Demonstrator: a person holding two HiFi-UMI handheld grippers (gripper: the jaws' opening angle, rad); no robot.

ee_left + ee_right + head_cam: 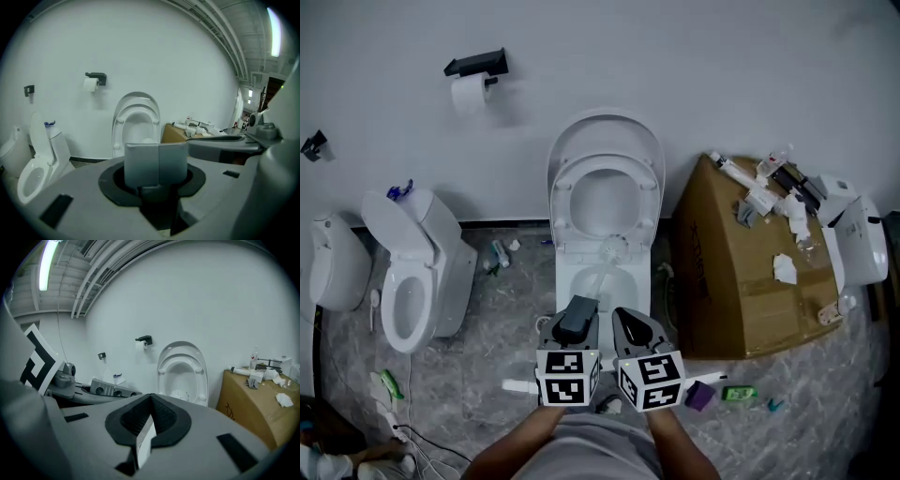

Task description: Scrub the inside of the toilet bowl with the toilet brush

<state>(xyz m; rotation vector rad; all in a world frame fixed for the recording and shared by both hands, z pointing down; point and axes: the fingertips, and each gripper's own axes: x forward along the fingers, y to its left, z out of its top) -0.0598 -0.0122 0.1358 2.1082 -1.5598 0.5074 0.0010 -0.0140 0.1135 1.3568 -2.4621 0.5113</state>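
Just ahead of the tongs, the toilet brush (602, 267) reaches into the toilet bowl (565, 192). The left gripper (578, 314) and the right gripper (630, 323), side by side, each pinch its white handle.

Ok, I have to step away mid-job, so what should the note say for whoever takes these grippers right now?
Left gripper: jaws shut on the toilet brush handle.
Right gripper: jaws shut on the same handle, beside the left.
Brush head sits inside the toilet bowl, toward its back; seat and lid are up.
Done: brush is in the bowl. How much is scrubbed cannot be told.
Left: scrub around the inside of the bowl.
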